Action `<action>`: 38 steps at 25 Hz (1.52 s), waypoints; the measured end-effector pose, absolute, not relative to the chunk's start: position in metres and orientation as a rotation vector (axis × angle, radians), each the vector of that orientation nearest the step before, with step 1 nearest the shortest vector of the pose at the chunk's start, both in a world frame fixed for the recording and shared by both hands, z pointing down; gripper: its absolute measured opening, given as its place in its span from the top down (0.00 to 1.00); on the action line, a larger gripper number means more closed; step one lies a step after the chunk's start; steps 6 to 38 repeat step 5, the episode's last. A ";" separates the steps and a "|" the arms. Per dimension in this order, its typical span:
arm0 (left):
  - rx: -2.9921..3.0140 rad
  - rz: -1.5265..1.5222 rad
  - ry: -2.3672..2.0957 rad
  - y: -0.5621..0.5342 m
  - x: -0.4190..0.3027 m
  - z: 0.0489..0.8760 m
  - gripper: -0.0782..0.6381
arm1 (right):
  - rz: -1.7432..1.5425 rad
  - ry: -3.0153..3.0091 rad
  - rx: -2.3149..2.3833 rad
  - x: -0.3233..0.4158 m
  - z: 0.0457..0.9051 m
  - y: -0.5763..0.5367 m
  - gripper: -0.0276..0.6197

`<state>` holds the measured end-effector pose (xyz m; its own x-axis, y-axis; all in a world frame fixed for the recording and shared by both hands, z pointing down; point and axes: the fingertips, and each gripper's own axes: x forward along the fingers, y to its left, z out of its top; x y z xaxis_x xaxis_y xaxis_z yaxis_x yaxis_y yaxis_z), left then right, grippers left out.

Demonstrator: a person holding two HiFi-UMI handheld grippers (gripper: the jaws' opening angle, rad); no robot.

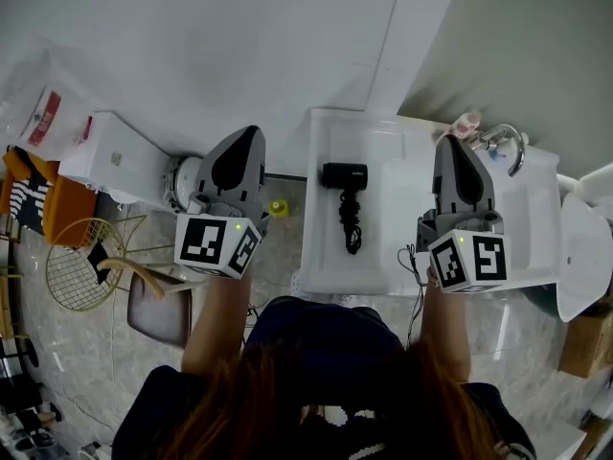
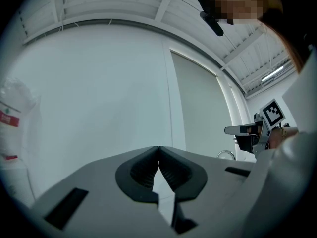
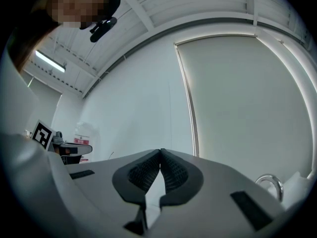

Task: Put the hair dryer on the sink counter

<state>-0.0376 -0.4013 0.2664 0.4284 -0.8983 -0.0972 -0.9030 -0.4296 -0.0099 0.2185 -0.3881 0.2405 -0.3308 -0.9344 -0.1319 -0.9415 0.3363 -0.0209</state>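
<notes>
A black hair dryer (image 1: 345,176) lies on the white sink counter (image 1: 321,257), its cord coiled just below it. My left gripper (image 1: 251,134) is held up to the left of the counter, over the floor, shut with nothing in it. My right gripper (image 1: 450,144) is held above the basin side of the counter, right of the dryer, shut and empty too. In the left gripper view the jaw tips (image 2: 158,148) meet against a bare wall. The right gripper view has the tips (image 3: 160,150) touching the same way.
A chrome tap (image 1: 508,142) stands at the counter's back right, also seen as the tap (image 3: 270,182). A white box (image 1: 115,161), a gold wire basket (image 1: 81,262) and a small yellow object (image 1: 279,208) are on the floor at left. A white toilet (image 1: 586,247) is at right.
</notes>
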 end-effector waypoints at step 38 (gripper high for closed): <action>-2.604 0.109 1.641 -0.400 -0.033 0.268 0.87 | 0.086 2.472 -1.743 0.221 0.244 -0.387 0.93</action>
